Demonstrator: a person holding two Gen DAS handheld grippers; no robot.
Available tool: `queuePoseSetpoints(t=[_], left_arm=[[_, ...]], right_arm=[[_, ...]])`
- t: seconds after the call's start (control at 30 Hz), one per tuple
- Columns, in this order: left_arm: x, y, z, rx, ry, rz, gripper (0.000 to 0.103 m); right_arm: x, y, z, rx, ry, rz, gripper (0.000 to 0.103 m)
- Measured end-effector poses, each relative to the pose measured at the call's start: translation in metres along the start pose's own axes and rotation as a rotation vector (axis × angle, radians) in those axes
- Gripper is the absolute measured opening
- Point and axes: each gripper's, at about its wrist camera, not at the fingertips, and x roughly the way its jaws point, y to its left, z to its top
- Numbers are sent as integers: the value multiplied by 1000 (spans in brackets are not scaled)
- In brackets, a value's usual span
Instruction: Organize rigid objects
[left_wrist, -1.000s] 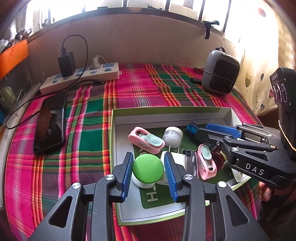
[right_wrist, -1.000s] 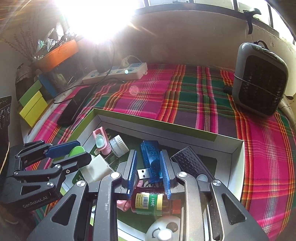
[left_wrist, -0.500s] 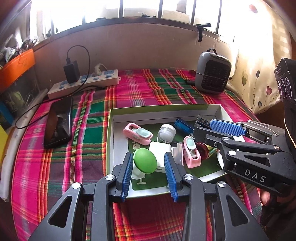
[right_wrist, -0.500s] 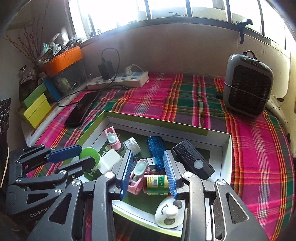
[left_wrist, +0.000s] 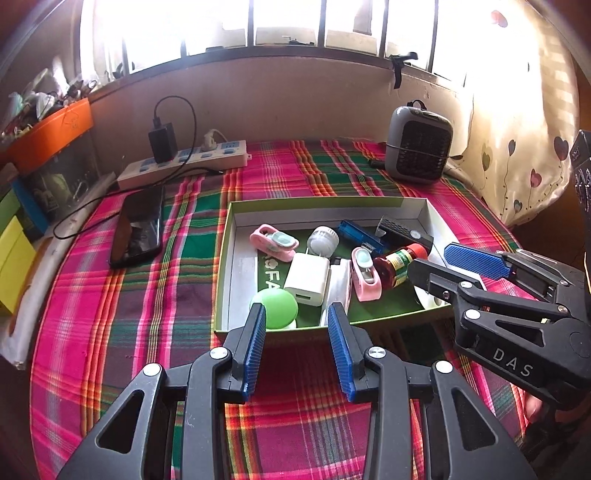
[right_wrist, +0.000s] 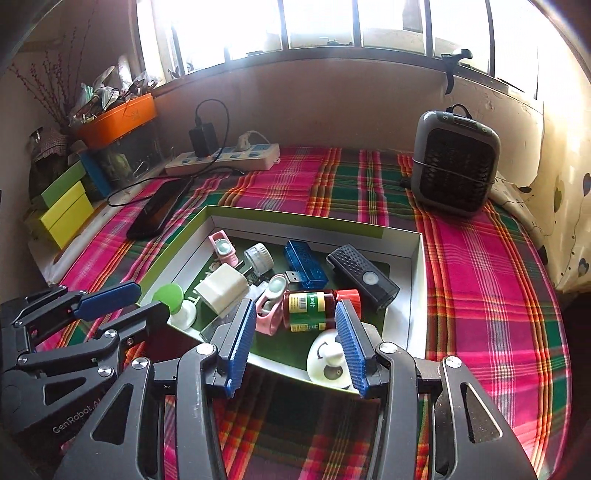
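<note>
A shallow green-rimmed box (left_wrist: 317, 202) (right_wrist: 295, 217) on the plaid cloth holds several small items: a green-capped white piece (left_wrist: 277, 309) (right_wrist: 170, 295), a white charger cube (left_wrist: 307, 278) (right_wrist: 221, 288), two pink clips (left_wrist: 274, 240) (left_wrist: 365, 273), a small white jar (left_wrist: 323, 240), a blue USB stick (right_wrist: 304, 264), a black remote (right_wrist: 364, 275), a red-capped bottle (right_wrist: 314, 304) and a white disc (right_wrist: 327, 363). My left gripper (left_wrist: 297, 314) is open and empty at the box's near edge. My right gripper (right_wrist: 295, 314) is open and empty above the box's near right corner.
A black phone (left_wrist: 138, 227) lies left of the box. A white power strip (left_wrist: 183, 162) with a black adapter sits at the back. A grey heater (left_wrist: 419, 147) stands back right. Orange tray (right_wrist: 116, 120) and yellow-green boxes (right_wrist: 64, 212) are at the far left.
Both grippers have pulled back and up from inside the box to its near edge. The left jaws no longer straddle the green-capped piece. The items stay in the box.
</note>
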Motion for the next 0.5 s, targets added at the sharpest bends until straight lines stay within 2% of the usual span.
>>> queuePoseSetpoints(t=[0.1,0.27,0.5], left_arm=[[-2,-3,-9,2,7,24,34],[-3,-5,-24,-25,32,21,34],[4,-4,-48,-49,79,45,34]], right_arm=[[-8,1,-8,0,-2,-29,46],[-14,2,-25,3,18,-69,46],[-14,3,-50,15,63,-95,46]])
